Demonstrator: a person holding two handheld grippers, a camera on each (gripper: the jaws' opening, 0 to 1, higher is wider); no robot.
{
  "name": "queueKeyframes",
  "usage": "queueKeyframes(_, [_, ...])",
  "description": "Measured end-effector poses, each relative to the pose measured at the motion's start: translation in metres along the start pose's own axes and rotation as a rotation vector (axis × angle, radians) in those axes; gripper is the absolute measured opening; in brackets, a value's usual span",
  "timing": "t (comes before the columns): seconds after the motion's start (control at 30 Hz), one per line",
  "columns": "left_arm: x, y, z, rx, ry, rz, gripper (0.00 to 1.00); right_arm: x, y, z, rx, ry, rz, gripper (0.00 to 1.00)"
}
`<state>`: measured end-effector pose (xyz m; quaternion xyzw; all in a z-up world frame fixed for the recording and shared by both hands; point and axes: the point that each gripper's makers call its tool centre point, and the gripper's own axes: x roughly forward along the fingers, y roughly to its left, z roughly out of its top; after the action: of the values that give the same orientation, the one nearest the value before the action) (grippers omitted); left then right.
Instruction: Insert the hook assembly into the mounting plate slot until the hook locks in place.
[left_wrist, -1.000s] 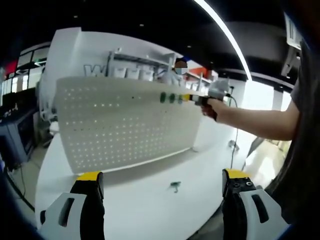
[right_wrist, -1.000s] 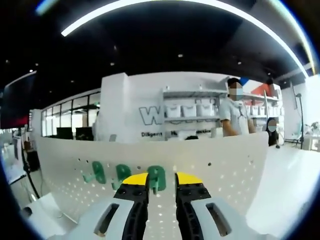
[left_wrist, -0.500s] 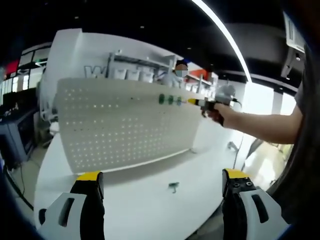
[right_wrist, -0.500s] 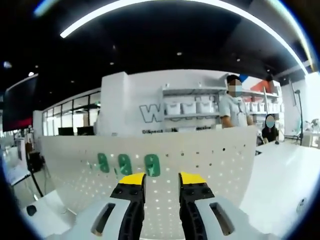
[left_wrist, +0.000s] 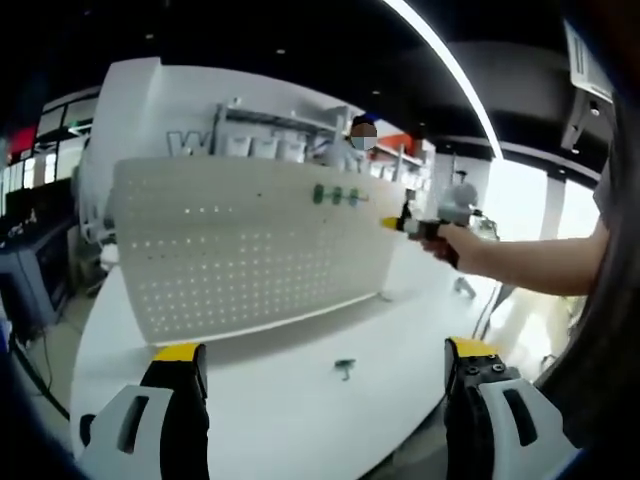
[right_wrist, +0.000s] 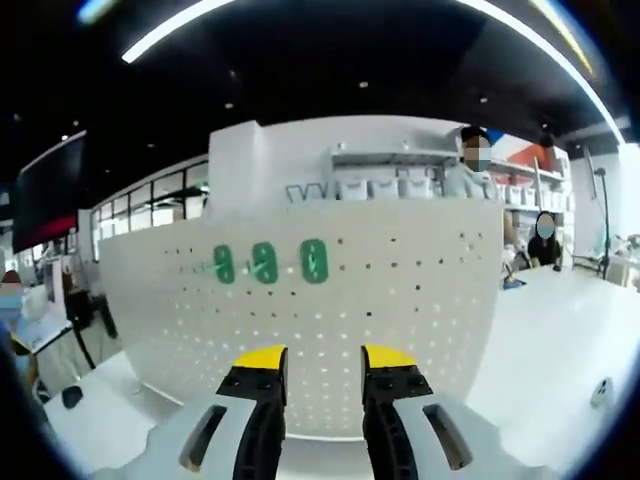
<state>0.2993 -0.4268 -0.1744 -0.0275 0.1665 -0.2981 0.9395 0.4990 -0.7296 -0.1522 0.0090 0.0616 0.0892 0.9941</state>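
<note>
A white pegboard mounting plate (left_wrist: 240, 250) stands upright on the white table. Three green hooks (left_wrist: 335, 195) sit in a row near its top right corner; in the right gripper view the same green hooks (right_wrist: 265, 262) hang on the plate (right_wrist: 400, 310) above and left of my jaws. A loose green hook (left_wrist: 344, 368) lies on the table in front of the plate. My left gripper (left_wrist: 327, 352) is wide open, low over the table. My right gripper (right_wrist: 325, 358), also seen held in a hand (left_wrist: 400, 224), stands off the plate with jaws slightly apart and nothing between them.
The person's forearm (left_wrist: 520, 265) reaches in from the right. The white table (left_wrist: 270, 430) curves around the plate. People (right_wrist: 478, 165) and shelving stand behind it. A small dark object (right_wrist: 70, 397) lies at the left table edge, another small item (right_wrist: 600, 392) at the right.
My right gripper has drawn back and down from the green hooks, which stay on the plate; its jaws stand slightly wider. The left gripper has stayed where it was.
</note>
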Motion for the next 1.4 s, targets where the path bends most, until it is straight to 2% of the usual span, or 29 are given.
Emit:
queueKeyframes(0.17, [-0.004,-0.004,-0.001,-0.001,-0.002,0.009,1.0,-0.01,0.01,-0.009,-0.023,0.013,0.036,0.29])
queueKeyframes(0.2, [-0.005,-0.005,-0.001,-0.001,-0.003,0.011,1.0,-0.012,0.017,-0.013,-0.067,0.027,0.067,0.3])
queueKeyframes(0.27, [-0.007,-0.008,-0.001,-0.001,-0.003,0.013,1.0,-0.016,0.021,-0.019,-0.117,0.045,0.077,0.31])
queueKeyframes(0.5, [-0.014,-0.018,-0.001,0.002,0.002,0.02,1.0,-0.036,0.044,-0.032,-0.12,0.066,0.137,0.31])
queueKeyframes(0.63, [-0.018,-0.021,-0.004,-0.001,0.007,0.025,1.0,-0.049,0.06,-0.038,-0.172,0.083,0.185,0.31])
queueKeyframes(0.83, [-0.025,-0.026,-0.006,-0.017,0.005,0.039,1.0,-0.07,0.077,-0.045,-0.18,0.099,0.248,0.32])
queueKeyframes(1.0, [-0.031,-0.029,-0.007,-0.032,-0.003,0.064,1.0,-0.094,0.083,-0.044,-0.185,0.089,0.253,0.32])
queueKeyframes(1.1, [-0.032,-0.029,-0.006,-0.05,-0.008,0.082,1.0,-0.106,0.084,-0.051,-0.224,0.108,0.275,0.32])
queueKeyframes(1.27, [-0.035,-0.032,-0.005,-0.063,-0.005,0.1,1.0,-0.116,0.078,-0.067,-0.188,0.16,0.285,0.34])
queueKeyframes(1.4, [-0.037,-0.031,-0.006,-0.082,-0.006,0.118,1.0,-0.127,0.085,-0.077,-0.199,0.197,0.322,0.35])
